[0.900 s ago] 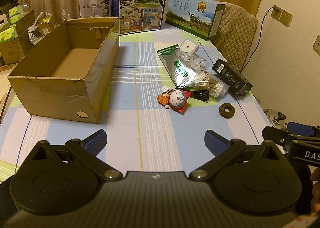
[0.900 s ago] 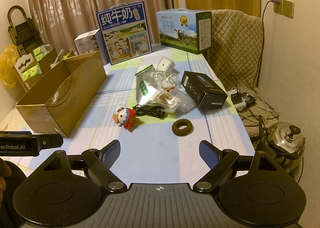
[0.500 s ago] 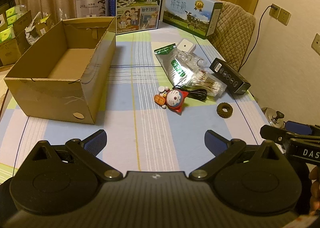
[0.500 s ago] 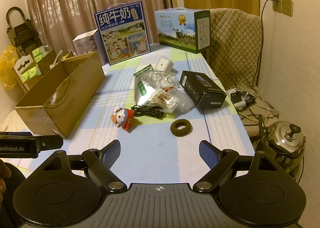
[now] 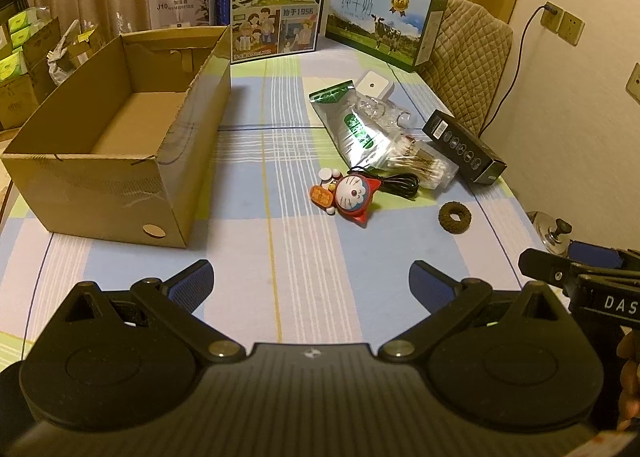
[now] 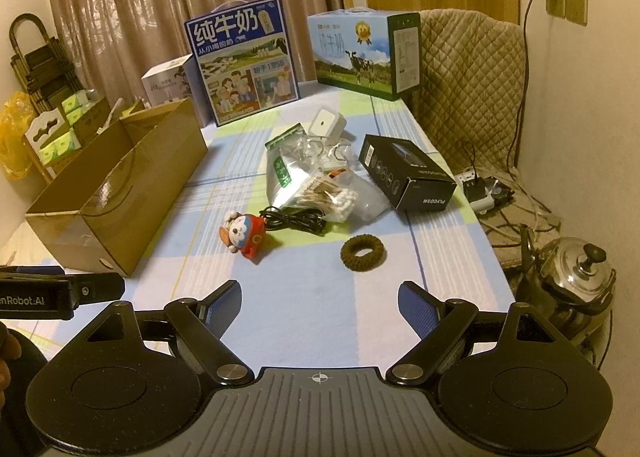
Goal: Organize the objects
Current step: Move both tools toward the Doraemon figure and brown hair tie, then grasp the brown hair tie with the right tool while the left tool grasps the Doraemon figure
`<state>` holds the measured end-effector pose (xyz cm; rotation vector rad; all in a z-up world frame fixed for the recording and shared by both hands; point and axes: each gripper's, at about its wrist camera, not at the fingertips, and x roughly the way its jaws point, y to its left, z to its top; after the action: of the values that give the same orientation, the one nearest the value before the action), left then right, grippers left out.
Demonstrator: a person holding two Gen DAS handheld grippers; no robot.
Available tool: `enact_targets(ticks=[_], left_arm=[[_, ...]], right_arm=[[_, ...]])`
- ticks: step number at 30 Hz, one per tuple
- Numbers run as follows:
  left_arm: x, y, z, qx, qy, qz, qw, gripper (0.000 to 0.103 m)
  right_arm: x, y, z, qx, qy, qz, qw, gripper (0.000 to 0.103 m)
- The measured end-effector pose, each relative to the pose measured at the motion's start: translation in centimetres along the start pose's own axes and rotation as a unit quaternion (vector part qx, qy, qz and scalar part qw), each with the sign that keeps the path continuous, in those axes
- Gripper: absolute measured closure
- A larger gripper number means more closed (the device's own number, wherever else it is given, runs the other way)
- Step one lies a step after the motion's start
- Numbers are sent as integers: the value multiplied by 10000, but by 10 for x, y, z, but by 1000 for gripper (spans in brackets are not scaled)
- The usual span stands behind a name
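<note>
Both my left hand-held gripper [image 5: 310,285] and right hand-held gripper [image 6: 320,303] gape wide, empty, above the tabletop [image 5: 280,249]. Clutter sits at 1 o'clock, cardboard box [image 5: 116,137] at 11. Risk: the black cable [image 5: 394,183], touching the Doraemon toy [image 5: 354,195], could snag and drag along.

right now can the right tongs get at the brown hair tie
Probably yes. The right tongs are open and empty, and the hair tie lies alone on bare tablecloth just ahead of them, apart from the cable and the black box.
</note>
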<state>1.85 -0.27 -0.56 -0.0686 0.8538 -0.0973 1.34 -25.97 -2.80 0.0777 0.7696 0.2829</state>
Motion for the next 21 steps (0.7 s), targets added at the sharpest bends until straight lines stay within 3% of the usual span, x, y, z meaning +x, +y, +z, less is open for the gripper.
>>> enact_targets(ticks=[12, 16, 18, 21], left_arm=[[48, 6, 15, 87, 80, 73, 9999, 1], [70, 3, 22, 315, -45, -196, 9993, 1], [81, -1, 27, 499, -114, -361, 9980, 1], [98, -6, 36, 769, -173, -538, 9954, 1]], right_arm=[[40, -11, 8, 102, 16, -90, 9999, 20], [60, -17, 14, 168, -8, -122, 9998, 21], [72, -19, 16, 170, 17, -101, 9998, 28], [90, -22, 19, 140, 51, -117, 9998, 32]])
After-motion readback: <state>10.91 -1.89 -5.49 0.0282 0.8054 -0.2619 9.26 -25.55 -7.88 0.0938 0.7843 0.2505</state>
